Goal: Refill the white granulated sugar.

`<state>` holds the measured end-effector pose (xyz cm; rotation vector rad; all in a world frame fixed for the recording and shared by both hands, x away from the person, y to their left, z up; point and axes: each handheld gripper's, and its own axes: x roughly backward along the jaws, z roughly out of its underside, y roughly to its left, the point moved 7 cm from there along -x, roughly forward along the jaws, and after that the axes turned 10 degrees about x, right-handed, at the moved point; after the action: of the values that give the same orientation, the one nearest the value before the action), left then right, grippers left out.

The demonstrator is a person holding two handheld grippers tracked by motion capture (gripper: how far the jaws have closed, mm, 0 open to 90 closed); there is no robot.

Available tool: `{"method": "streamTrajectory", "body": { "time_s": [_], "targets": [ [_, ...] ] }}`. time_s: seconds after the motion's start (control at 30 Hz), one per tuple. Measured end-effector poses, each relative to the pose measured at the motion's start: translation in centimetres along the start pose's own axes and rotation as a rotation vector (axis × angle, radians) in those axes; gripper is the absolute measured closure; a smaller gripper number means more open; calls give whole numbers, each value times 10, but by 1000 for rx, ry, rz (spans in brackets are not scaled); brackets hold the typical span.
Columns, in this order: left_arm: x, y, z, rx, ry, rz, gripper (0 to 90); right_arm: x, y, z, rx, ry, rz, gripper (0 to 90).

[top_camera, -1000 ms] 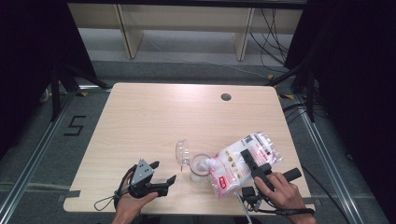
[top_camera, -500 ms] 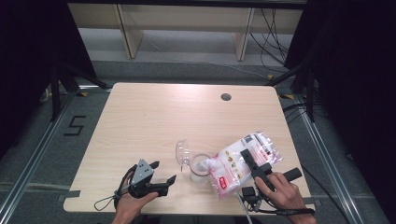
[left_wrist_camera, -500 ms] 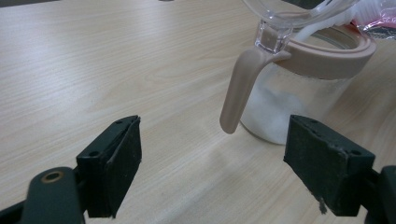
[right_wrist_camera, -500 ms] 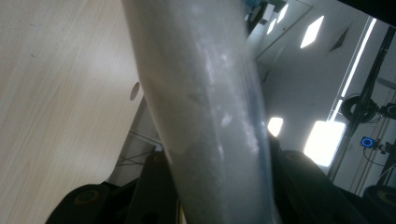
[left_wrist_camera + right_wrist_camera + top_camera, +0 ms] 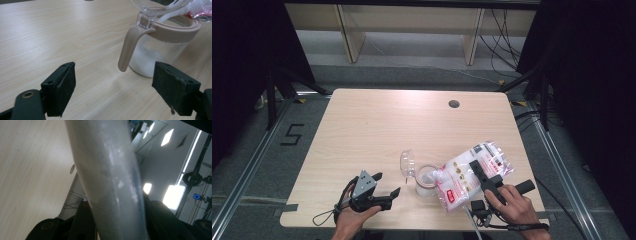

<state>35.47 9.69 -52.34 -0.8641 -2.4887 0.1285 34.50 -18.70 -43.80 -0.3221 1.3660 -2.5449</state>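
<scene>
Change: nothing has shifted since the earlier high view; both hands and the bag keep their places
Bag: clear plastic bag of white powder with red print [image 5: 472, 172], tilted, its lower mouth over the jar; white powder pours in
Jar: clear glass jar with a beige rim [image 5: 426, 181] upright on the pale wooden worktop [image 5: 412, 120]; its clear hinged lid [image 5: 407, 162] stands open on the side away from the bag
Right gripper [image 5: 480, 175]: fingers clamped on the bag, just beside the jar
Left gripper [image 5: 384, 192]: fingers spread wide, empty, near the jar, apart from it
</scene>
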Motion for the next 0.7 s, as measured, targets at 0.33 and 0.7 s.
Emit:
{"method": "streamTrajectory", "body": {
  "time_s": [0.33,0.7],
  "targets": [
    [0,0,0,12,-5,7,185,1,-1,0,12,0,4,721],
    [0,0,0,-1,-4,2,185,1,-2,1,7,2,12,724]
  ]
}}
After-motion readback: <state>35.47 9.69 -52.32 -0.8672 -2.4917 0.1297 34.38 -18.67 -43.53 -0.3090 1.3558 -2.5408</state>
